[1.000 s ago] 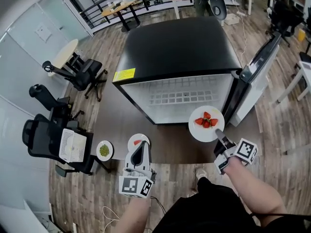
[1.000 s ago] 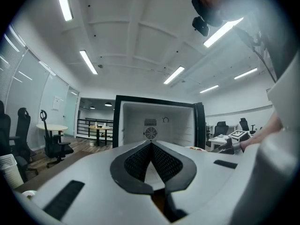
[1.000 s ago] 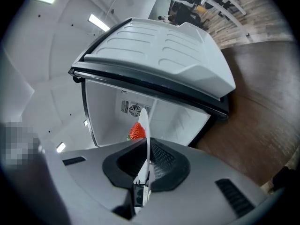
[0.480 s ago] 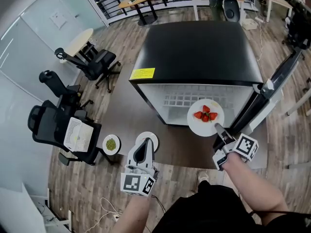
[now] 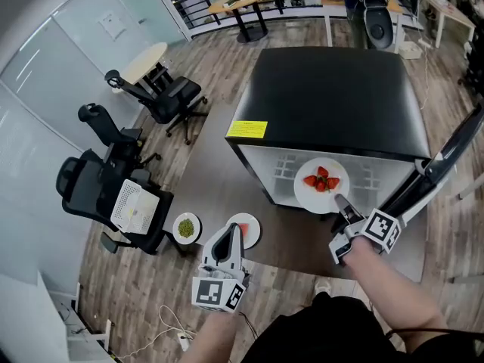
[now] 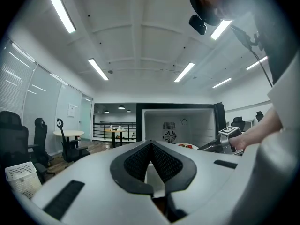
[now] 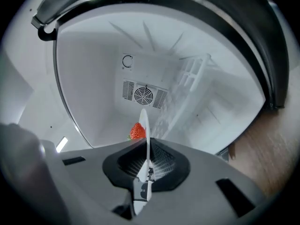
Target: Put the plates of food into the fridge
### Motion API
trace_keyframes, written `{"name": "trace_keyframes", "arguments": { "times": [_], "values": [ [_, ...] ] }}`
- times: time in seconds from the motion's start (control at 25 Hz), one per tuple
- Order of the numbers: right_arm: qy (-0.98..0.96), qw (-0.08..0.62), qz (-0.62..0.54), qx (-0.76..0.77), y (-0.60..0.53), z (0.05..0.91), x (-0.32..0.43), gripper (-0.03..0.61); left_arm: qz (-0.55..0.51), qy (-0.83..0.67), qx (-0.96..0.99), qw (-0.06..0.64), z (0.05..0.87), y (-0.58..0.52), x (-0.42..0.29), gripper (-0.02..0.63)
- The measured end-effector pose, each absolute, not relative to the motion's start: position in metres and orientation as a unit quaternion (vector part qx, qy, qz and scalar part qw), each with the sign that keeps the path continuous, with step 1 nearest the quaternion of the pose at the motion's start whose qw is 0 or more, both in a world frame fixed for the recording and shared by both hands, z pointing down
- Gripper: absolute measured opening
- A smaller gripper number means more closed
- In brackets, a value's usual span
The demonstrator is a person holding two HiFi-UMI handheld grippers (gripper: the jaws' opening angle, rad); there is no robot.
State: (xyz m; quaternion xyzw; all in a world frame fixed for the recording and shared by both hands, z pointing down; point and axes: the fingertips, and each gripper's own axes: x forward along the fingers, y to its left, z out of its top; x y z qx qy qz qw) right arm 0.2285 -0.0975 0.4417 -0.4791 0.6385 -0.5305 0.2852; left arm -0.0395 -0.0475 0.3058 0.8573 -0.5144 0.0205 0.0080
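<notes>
A white plate of strawberries (image 5: 321,185) hangs level in front of the open fridge (image 5: 333,97), over its white inside (image 5: 283,176). My right gripper (image 5: 339,200) is shut on the plate's near rim. The right gripper view has the plate edge-on (image 7: 144,125) between the pads of the right gripper (image 7: 146,142), one strawberry (image 7: 137,131) beside it and the fridge's back wall (image 7: 140,78) ahead. My left gripper (image 5: 231,229) is held level, shut and empty (image 6: 150,143). A plate of red food (image 5: 248,229) and a plate of green food (image 5: 186,227) lie on the floor below it.
The fridge door (image 5: 446,165) stands open at the right. Black office chairs (image 5: 91,191) (image 5: 159,97) stand to the left, one with a white basket (image 5: 134,209) on it. A brown mat (image 5: 219,172) lies before the fridge. A round table (image 5: 147,59) is further back.
My right gripper has carried the strawberry plate forward, from in front of the fridge to its opening. The left gripper has drifted forward a little. The two floor plates stay put.
</notes>
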Motion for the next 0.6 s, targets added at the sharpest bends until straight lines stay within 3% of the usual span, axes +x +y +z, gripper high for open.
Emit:
{"name": "trace_keyframes", "arguments": {
  "times": [0.6],
  "values": [
    [0.613, 0.288, -0.559, -0.479, -0.163, 0.441, 0.196, 0.017, 0.039, -0.553, 0.832, 0.017, 0.306, -0.064, -0.083, 0.003]
  ]
}}
